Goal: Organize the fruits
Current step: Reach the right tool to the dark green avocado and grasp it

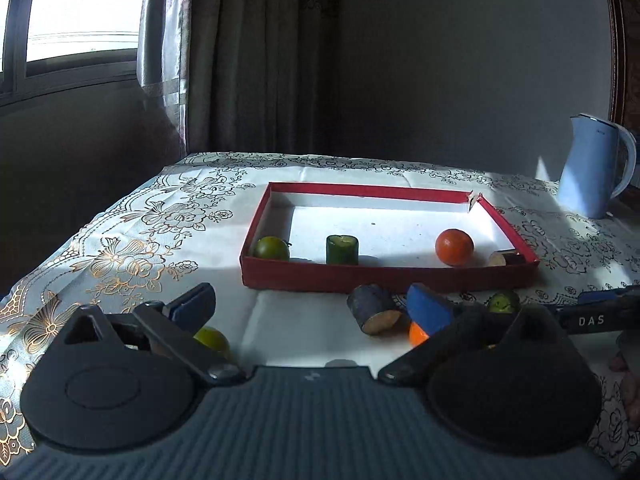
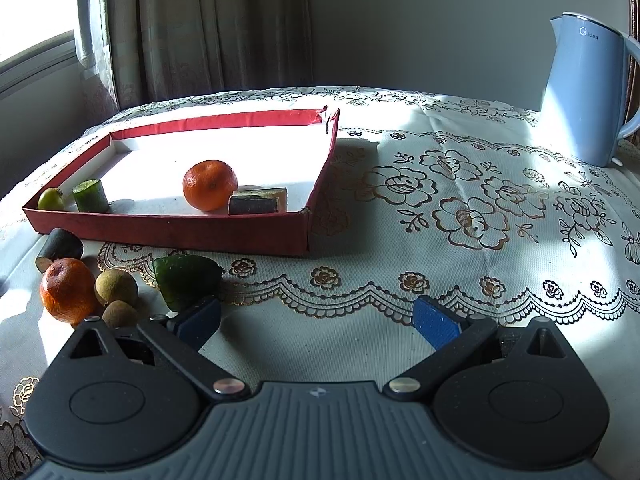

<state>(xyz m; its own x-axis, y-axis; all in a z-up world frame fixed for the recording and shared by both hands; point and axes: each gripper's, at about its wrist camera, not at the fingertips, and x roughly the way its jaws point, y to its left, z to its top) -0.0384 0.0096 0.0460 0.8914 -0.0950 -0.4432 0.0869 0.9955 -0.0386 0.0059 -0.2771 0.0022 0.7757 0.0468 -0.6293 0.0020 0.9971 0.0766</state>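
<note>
A red tray [image 1: 384,278] [image 2: 168,228] with a white floor holds a green citrus [image 1: 271,249], a green cucumber piece [image 1: 342,250], an orange [image 1: 454,247] [image 2: 210,185] and a dark cut piece [image 1: 505,259] [image 2: 258,201]. In front of the tray lie a dark eggplant piece [image 1: 374,309] [image 2: 60,249], another orange [image 2: 66,290], two brown round fruits [image 2: 116,287], a green wedge [image 2: 186,280] and a yellow-green fruit [image 1: 212,339]. My left gripper [image 1: 310,306] is open and empty above the cloth. My right gripper [image 2: 318,322] is open and empty.
A light blue kettle [image 1: 594,168] [image 2: 586,92] stands at the back right of the table. The flowered tablecloth [image 2: 460,208] covers the table. Curtains and a window are behind on the left. The right gripper's arm [image 1: 592,320] shows in the left wrist view.
</note>
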